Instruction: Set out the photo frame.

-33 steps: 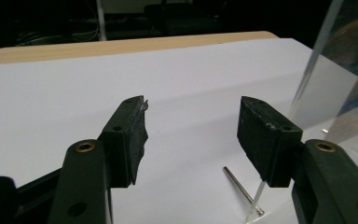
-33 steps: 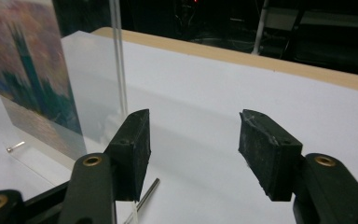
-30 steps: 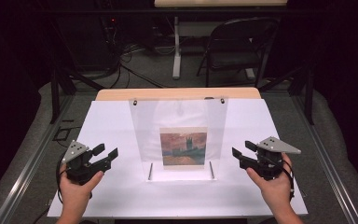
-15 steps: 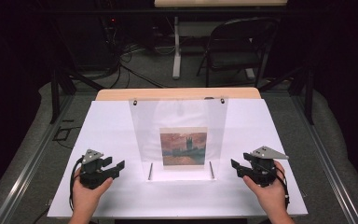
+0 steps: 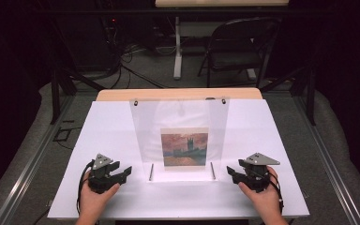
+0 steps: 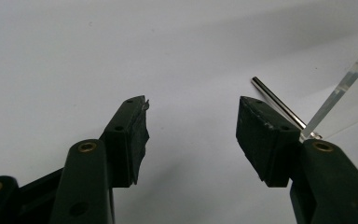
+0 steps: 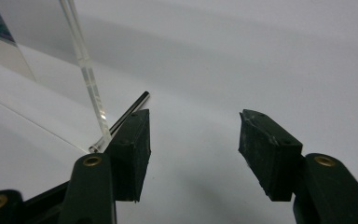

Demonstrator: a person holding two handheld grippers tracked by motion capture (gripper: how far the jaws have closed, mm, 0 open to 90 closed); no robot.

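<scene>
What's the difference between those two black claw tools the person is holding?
The left gripper sits left of the clear frame; the right gripper sits on its right. The left one's grey plate looks smaller and tilted; the right one's looks wider and flatter. Both are black, with open, empty jaws, low over the white table.

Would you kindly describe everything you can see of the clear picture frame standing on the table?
The clear picture frame is a tall acrylic panel, apparently two sheets, standing upright in the middle of the white table. Two small fasteners mark its top corners. A small reddish painting print sits low in its centre. Two thin metal rods lie at its foot, one at each bottom corner. Both grippers rest apart from it, open.
</scene>
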